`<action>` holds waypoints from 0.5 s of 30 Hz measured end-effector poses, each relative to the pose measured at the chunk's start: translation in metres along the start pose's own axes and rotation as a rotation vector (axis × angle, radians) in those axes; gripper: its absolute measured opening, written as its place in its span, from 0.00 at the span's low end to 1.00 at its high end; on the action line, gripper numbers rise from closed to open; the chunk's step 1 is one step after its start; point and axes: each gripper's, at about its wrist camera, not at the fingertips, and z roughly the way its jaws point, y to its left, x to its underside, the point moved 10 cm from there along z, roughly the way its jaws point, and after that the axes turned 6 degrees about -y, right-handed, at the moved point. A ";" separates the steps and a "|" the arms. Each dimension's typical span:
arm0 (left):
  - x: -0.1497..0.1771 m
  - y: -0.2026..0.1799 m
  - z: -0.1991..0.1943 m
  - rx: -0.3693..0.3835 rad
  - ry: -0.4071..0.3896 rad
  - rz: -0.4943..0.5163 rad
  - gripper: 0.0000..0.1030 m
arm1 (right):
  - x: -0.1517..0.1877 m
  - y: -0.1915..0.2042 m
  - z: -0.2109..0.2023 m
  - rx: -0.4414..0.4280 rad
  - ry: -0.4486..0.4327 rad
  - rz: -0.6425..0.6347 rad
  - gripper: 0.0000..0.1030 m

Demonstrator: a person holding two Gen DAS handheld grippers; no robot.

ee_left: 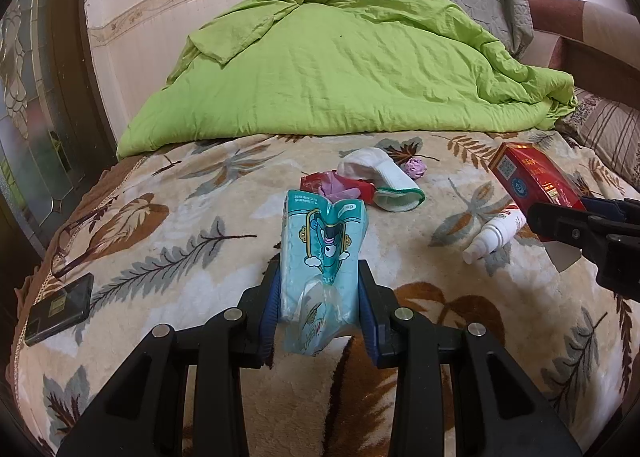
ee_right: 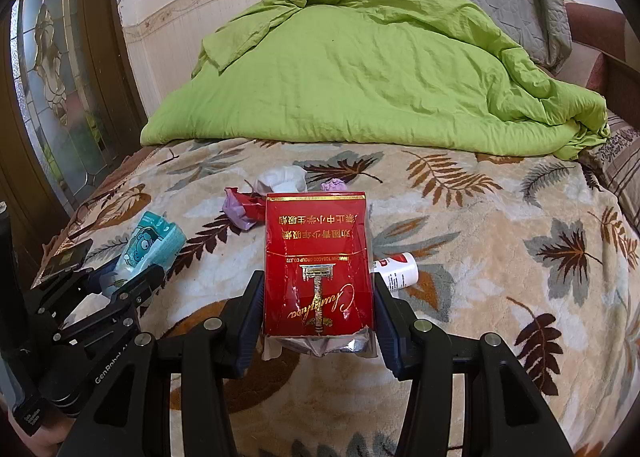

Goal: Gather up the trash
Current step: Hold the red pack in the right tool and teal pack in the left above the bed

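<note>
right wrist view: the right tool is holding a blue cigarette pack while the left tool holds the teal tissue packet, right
Not quite. The cardboard cigarette pack clamped in the right tool is red with gold lettering, not blue, as the right wrist view shows plainly. The rest holds: the left tool grips the teal plastic tissue packet with a cartoon print, seen in the left wrist view.

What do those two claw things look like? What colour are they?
Both are black plastic. The left gripper has two angular fingers with blue pads inside and round silver bolts on the linkage bars. The right gripper is the same build. In the right wrist view, the left gripper's body carries white lettering, "GenRobot". No cables or sleeves show.
</note>
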 end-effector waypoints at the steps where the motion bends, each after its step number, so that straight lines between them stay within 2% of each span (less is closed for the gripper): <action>1: 0.000 -0.001 0.000 0.001 -0.001 0.002 0.33 | 0.000 0.000 0.000 0.000 0.000 0.001 0.52; 15: -0.001 -0.006 -0.003 0.005 -0.007 0.025 0.33 | -0.001 -0.001 -0.001 0.001 -0.003 0.004 0.52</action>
